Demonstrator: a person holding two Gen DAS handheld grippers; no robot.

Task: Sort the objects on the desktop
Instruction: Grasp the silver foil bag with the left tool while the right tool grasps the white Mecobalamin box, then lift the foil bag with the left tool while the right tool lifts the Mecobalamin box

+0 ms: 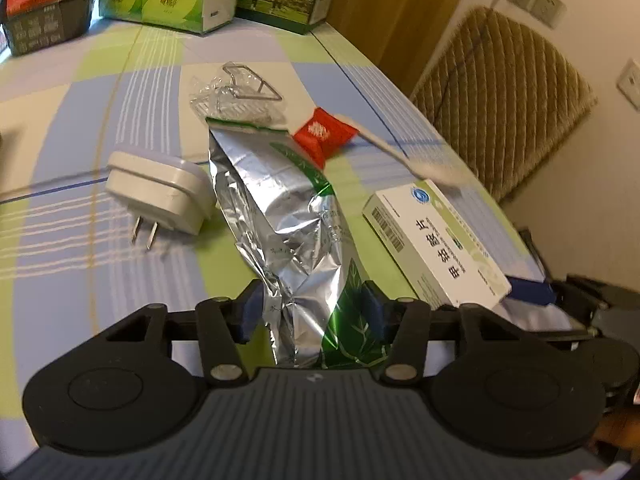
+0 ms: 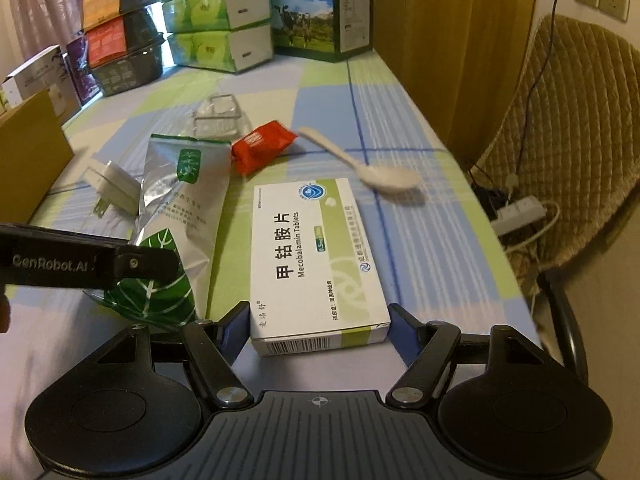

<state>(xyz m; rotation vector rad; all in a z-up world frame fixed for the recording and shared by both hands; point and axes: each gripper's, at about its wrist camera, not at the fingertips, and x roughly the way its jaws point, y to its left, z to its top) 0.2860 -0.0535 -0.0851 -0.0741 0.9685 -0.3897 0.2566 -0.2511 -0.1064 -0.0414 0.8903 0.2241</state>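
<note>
**Both tongs set around items, neither clearly clamped**

Landmark: tablet box point(image 2: 316, 268). Right gripper point(image 2: 316, 320) straddles its near end, jaws wide, small gaps either side. Foil pouch point(image 1: 288, 224) lies just left of the box; left gripper point(image 1: 312, 312) brackets its crumpled base, contact uncertain. Risk: slick foil slipping out; box skewing toward the spoon point(image 2: 360, 164) beyond.

I see a crumpled foil pouch point(image 1: 280, 216) lying flat mid-worktop, white plug adapter point(image 1: 160, 192) left of it, tablet box point(image 2: 316, 260) right, red sachet point(image 2: 262, 146) and white spoon point(image 2: 360, 164) beyond.
</note>
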